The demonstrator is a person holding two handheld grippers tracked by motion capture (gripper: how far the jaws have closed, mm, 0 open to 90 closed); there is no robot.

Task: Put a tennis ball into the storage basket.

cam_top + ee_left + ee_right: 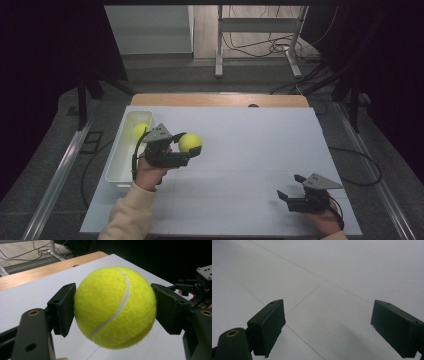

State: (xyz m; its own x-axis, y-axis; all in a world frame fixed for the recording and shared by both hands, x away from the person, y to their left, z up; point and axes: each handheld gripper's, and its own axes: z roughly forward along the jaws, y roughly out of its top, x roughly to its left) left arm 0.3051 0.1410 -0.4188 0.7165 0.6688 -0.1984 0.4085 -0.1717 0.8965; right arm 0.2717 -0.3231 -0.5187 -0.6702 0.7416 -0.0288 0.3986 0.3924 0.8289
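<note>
A yellow tennis ball [190,142] [115,307] hangs above the white table sheet, left of centre. My left gripper [187,145] [113,308] is shut on it, one black pad pressing each side. A second yellow ball [139,130] lies at the far end of the white bin [118,165], just left of that gripper. Near the table's front right corner my right gripper [289,187] [328,327] rests low, jaws wide apart with nothing but bare sheet between them. In the left gripper view the right gripper [197,287] appears farther off at the right edge.
The white sheet [240,160] covers a wooden table whose far edge [220,100] shows beyond it. A metal stand [260,40] and cables stand on the floor behind. Dark curtains close in both sides.
</note>
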